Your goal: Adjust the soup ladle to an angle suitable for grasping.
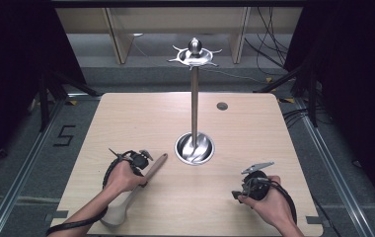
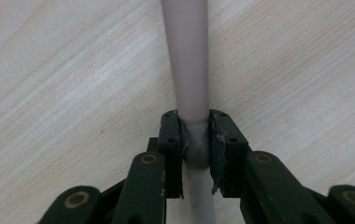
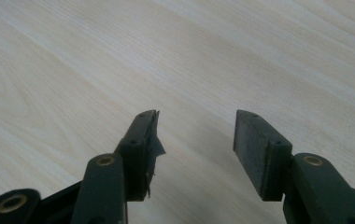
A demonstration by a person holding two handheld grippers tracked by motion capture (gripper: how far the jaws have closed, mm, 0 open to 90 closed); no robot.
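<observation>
A pale beige utensil (image 1: 152,169) lies slantwise on the wooden table (image 1: 254,133), its handle end toward the middle and its broad head (image 1: 114,215) at the front left edge. My left gripper (image 1: 143,174) is shut on its handle (image 2: 185,56), and both pads press the shaft in the left gripper view (image 2: 195,135). A steel stand (image 1: 194,103) rises upright from a round dish base (image 1: 194,149), with a ring of bare hooks (image 1: 194,57) on top. My right gripper (image 1: 244,190) rests low at the front right, open over bare wood (image 3: 196,126).
A small dark round grommet (image 1: 222,105) sits in the tabletop behind the stand. Dark curtains flank the table, and cables (image 1: 269,54) run along the floor at the back right. Metal rails (image 1: 22,163) border the floor on both sides.
</observation>
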